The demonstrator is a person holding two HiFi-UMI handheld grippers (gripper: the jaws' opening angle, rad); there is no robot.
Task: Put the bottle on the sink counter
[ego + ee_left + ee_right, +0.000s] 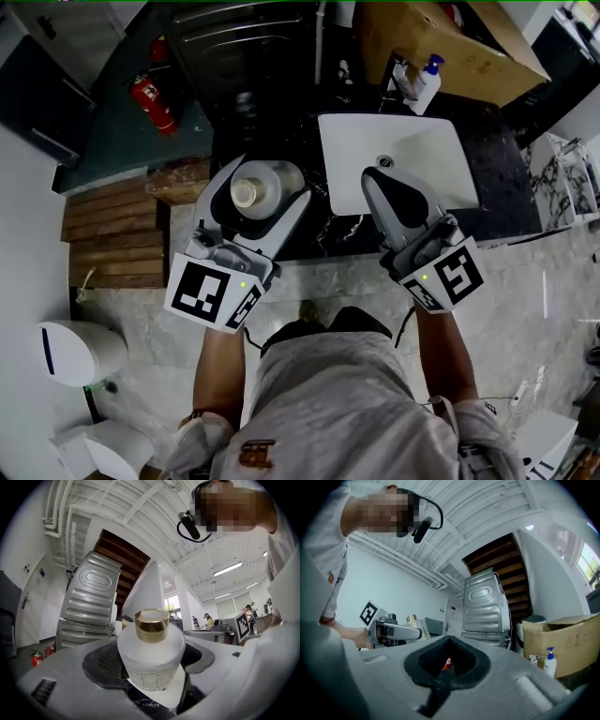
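Observation:
A squat white bottle [265, 184] with a gold cap [246, 192] sits upright between the jaws of my left gripper [255, 199], which is shut on its body. It hangs above the dark counter [298, 230], just left of the white sink [427, 155]. The left gripper view shows the bottle [151, 656] close up, gripped low on its ribbed part. My right gripper [378, 180] is shut with nothing in it, its tip over the sink's near left part. In the right gripper view the closed jaws [448, 666] point toward the left gripper [396, 632].
A blue-topped pump bottle [425, 82] stands behind the sink beside a cardboard box [459, 42]. A red fire extinguisher [153, 101] lies on the floor at left, wooden steps [112, 234] below it. A grey metal appliance [485, 605] stands behind.

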